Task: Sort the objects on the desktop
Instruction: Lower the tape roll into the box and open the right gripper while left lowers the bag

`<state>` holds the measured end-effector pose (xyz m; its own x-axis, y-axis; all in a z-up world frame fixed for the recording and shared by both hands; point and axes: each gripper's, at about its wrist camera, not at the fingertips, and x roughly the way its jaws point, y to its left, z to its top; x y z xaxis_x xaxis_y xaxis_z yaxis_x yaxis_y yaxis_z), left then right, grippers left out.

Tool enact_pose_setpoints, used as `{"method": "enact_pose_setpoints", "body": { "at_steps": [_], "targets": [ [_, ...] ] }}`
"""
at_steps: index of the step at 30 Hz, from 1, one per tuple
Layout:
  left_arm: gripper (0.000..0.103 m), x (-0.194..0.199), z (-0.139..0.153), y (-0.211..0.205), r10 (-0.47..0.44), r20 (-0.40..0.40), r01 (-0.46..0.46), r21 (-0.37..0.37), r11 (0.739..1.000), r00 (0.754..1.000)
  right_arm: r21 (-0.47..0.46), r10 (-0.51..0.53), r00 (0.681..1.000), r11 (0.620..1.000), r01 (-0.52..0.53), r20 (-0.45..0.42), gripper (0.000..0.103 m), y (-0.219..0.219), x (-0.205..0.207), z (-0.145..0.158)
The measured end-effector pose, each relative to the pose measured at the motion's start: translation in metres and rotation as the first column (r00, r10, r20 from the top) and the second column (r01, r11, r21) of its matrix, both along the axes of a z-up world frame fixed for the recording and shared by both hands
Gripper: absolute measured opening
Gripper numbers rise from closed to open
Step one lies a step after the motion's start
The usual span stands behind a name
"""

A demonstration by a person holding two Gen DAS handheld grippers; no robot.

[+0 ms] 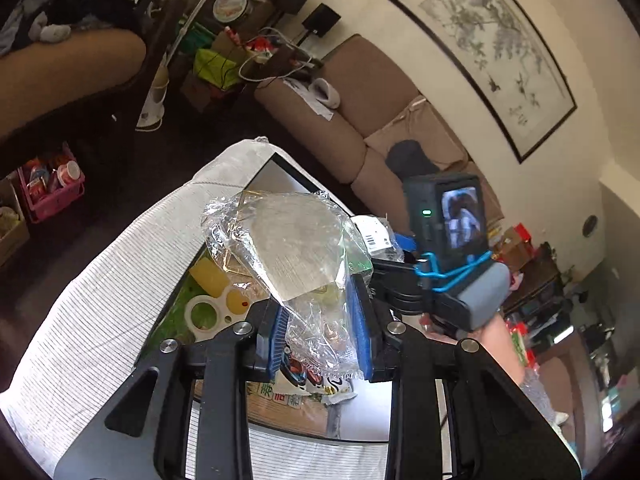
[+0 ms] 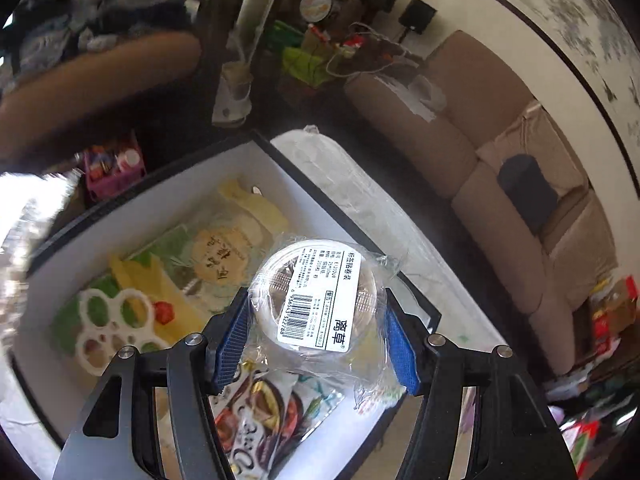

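My left gripper (image 1: 320, 332) is shut on a crinkled clear plastic packet (image 1: 288, 248) and holds it above a white storage box (image 1: 276, 172). My right gripper (image 2: 316, 344) is shut on a clear round container in a plastic bag with a white barcode label (image 2: 320, 300), held over the same box (image 2: 288, 176). In the box lie a white ring-shaped holder (image 2: 112, 328), yellow pieces (image 2: 160, 284) and a snack packet (image 2: 272, 400). The right gripper with its camera (image 1: 448, 240) shows to the right in the left wrist view.
The box sits on a striped grey-white cloth (image 1: 104, 280). A brown sofa (image 2: 500, 168) stands behind it. A pink basket (image 1: 52, 184) of small items is on the floor at the left. A person's arm (image 1: 68, 64) is at the upper left.
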<state>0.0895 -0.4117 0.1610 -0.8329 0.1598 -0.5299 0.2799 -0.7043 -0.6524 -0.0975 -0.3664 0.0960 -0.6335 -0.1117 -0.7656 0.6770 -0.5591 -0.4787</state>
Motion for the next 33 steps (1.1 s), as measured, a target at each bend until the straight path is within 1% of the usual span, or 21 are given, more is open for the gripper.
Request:
{"method": "enact_pose_setpoints", "body": {
  "at_steps": [1, 4, 7, 9, 12, 13, 14, 16, 17, 18, 19, 22, 24, 26, 27, 31, 33],
  "targets": [
    [0.027, -0.002, -0.004, -0.004, 0.001, 0.006, -0.001, 0.006, 1.0, 1.0, 0.055, 0.009, 1.0, 0.998, -0.009, -0.014, 0.064, -0.011, -0.007, -0.015],
    [0.027, -0.007, -0.017, -0.015, 0.002, 0.034, -0.003, 0.042, 0.999, 0.999, 0.173, 0.031, 0.999, 0.985, -0.024, -0.037, 0.064, -0.028, -0.024, -0.047],
    [0.027, -0.013, -0.022, -0.022, -0.002, 0.052, -0.001, 0.054, 0.999, 0.999, 0.308, 0.055, 0.997, 0.951, -0.036, -0.052, 0.064, -0.039, -0.039, -0.077],
    [0.027, -0.014, -0.024, -0.022, -0.008, 0.056, 0.006, 0.047, 0.999, 0.998, 0.373, 0.077, 0.995, 0.926, -0.05, -0.059, 0.064, -0.043, -0.042, -0.09],
    [0.027, -0.015, -0.025, -0.022, -0.022, 0.057, 0.019, 0.059, 0.998, 0.998, 0.44, 0.1, 0.994, 0.895, -0.075, -0.034, 0.064, -0.048, -0.042, -0.105],
    [0.027, -0.015, -0.024, -0.021, -0.029, 0.057, 0.025, 0.064, 0.998, 0.998, 0.465, 0.113, 0.993, 0.881, -0.082, -0.039, 0.064, -0.048, -0.04, -0.111],
    [0.027, -0.016, -0.024, -0.021, -0.033, 0.057, 0.029, 0.065, 0.997, 0.998, 0.495, 0.133, 0.99, 0.864, -0.09, -0.053, 0.065, -0.048, -0.038, -0.116],
    [0.027, -0.015, -0.023, -0.02, -0.038, 0.056, 0.035, 0.062, 0.998, 0.998, 0.545, 0.165, 0.982, 0.834, -0.089, -0.093, 0.073, -0.046, -0.033, -0.123],
    [0.027, -0.015, -0.022, -0.02, -0.04, 0.053, 0.036, 0.061, 0.997, 0.998, 0.548, 0.173, 0.98, 0.832, -0.09, -0.102, 0.077, -0.043, -0.031, -0.122],
    [0.027, -0.015, -0.022, -0.019, -0.042, 0.052, 0.039, 0.063, 0.997, 0.998, 0.53, 0.172, 0.98, 0.842, -0.095, -0.099, 0.077, -0.04, -0.03, -0.117],
    [0.027, -0.015, -0.022, -0.02, -0.043, 0.05, 0.04, 0.066, 0.997, 0.998, 0.493, 0.162, 0.983, 0.865, -0.097, -0.091, 0.077, -0.036, -0.03, -0.108],
    [0.027, -0.016, -0.024, -0.022, -0.044, 0.052, 0.039, 0.088, 0.995, 0.998, 0.341, 0.116, 0.991, 0.936, -0.087, -0.066, 0.08, -0.021, -0.035, -0.075],
    [0.027, -0.015, -0.024, -0.024, -0.046, 0.048, 0.041, 0.098, 0.994, 0.998, 0.271, 0.073, 0.995, 0.961, -0.05, -0.075, 0.08, -0.014, -0.04, -0.052],
    [0.027, -0.015, -0.025, -0.025, -0.043, 0.051, 0.038, 0.096, 0.995, 0.998, 0.222, 0.025, 0.995, 0.975, -0.003, -0.094, 0.08, -0.003, -0.049, -0.036],
    [0.027, -0.015, -0.025, -0.025, -0.046, 0.051, 0.041, 0.096, 0.995, 0.998, 0.205, 0.018, 0.996, 0.979, 0.001, -0.09, 0.08, 0.001, -0.051, -0.03],
    [0.027, -0.014, -0.023, -0.024, -0.055, 0.05, 0.05, 0.094, 0.994, 0.997, 0.214, -0.018, 0.995, 0.976, 0.039, -0.099, 0.08, 0.013, -0.052, -0.027],
    [0.027, -0.016, -0.023, -0.024, -0.057, 0.048, 0.052, 0.097, 0.994, 0.997, 0.184, -0.032, 0.995, 0.982, 0.048, -0.089, 0.08, 0.002, -0.048, -0.018]
  ]
}}
